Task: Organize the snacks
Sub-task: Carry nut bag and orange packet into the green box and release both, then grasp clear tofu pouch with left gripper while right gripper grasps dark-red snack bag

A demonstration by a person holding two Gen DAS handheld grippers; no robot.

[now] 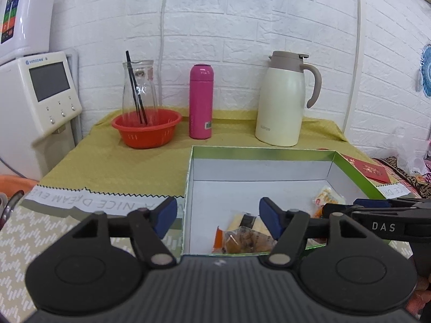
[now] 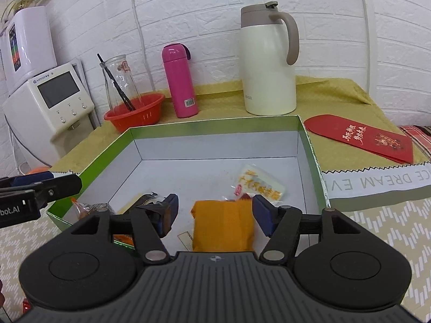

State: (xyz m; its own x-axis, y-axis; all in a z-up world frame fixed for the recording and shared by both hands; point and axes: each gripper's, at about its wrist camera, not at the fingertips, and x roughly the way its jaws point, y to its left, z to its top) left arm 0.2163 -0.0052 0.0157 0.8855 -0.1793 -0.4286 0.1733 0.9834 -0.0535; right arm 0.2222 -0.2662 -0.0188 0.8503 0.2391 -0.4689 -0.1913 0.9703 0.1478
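- While the left gripper [image 1: 216,214] points at the near left corner of the green box [image 1: 350,165], its blue pads [image 1: 164,212] stand apart and hold nothing
- One pad hangs over the patterned mat [image 1: 40,231] outside the box, and the other pad is over the white floor inside it
- Just past that pad lies a see-through snack bag [image 1: 242,239] with brown bits and an orange end, and a pale yellow pack [image 1: 242,222] with a dark band sits right behind it
- A small white and orange snack [image 1: 324,196] lies farther right in the box, close to the tip of the right gripper [image 1: 377,210], which comes in from the right side
- Behind the box stand a red bowl [image 1: 146,129] with a glass jar [image 1: 138,88] in it, a pink bottle [image 1: 201,101] and a cream jug [image 1: 284,99] on a yellow cloth [image 1: 107,156]

- From the right wrist view, the right gripper [image 2: 214,216] is let go and wide, with an orange snack pack [image 2: 223,224] lying on the box floor between its pads [image 2: 262,216]; the pads do not press it
- A white pack with orange letters [image 2: 260,184] lies just behind the orange one
- A dark wrapped snack [image 2: 149,202] sits by the left pad, partly hidden
- The left gripper [image 2: 40,191] pokes in from the left, over the green box [image 2: 309,145] edge
- A red envelope [image 2: 361,137] lies on the cloth to the right of the box, and the cream jug [image 2: 268,64] stands behind it
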